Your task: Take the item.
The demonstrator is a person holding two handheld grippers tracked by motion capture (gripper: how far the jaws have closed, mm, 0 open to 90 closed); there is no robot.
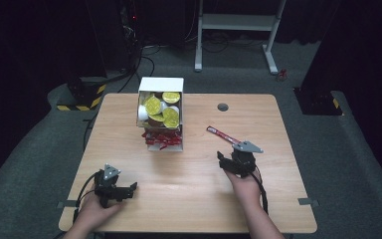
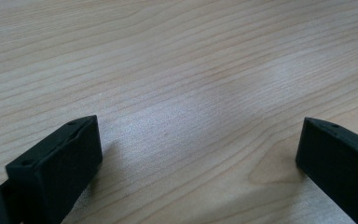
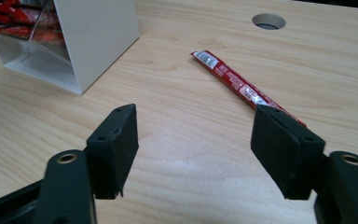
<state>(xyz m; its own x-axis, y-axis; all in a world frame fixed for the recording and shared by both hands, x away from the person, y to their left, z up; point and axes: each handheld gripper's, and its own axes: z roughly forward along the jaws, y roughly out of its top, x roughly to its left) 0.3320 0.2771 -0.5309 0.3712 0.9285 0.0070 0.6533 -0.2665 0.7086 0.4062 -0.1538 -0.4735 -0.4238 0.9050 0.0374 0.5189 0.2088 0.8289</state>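
A white box point(image 1: 160, 84) stands at the table's far middle, its upper part holding several yellow-lidded cups point(image 1: 153, 105) and its lower tray several red stick packets point(image 1: 160, 139). One loose red stick packet point(image 1: 221, 133) point(image 3: 235, 82) lies on the wood right of the box. My right gripper point(image 1: 224, 160) point(image 3: 193, 140) is open just in front of that packet, whose near end passes behind the right jaw. My left gripper point(image 1: 132, 189) point(image 2: 200, 149) is open low over bare wood at the front left, with nothing between its jaws.
A round cable hole point(image 1: 223, 106) point(image 3: 268, 21) sits in the wooden table point(image 1: 189, 199) behind the loose packet. The box's white side wall point(image 3: 98, 32) rises to the left in the right gripper view. A white desk frame point(image 1: 238, 22) stands on the floor beyond.
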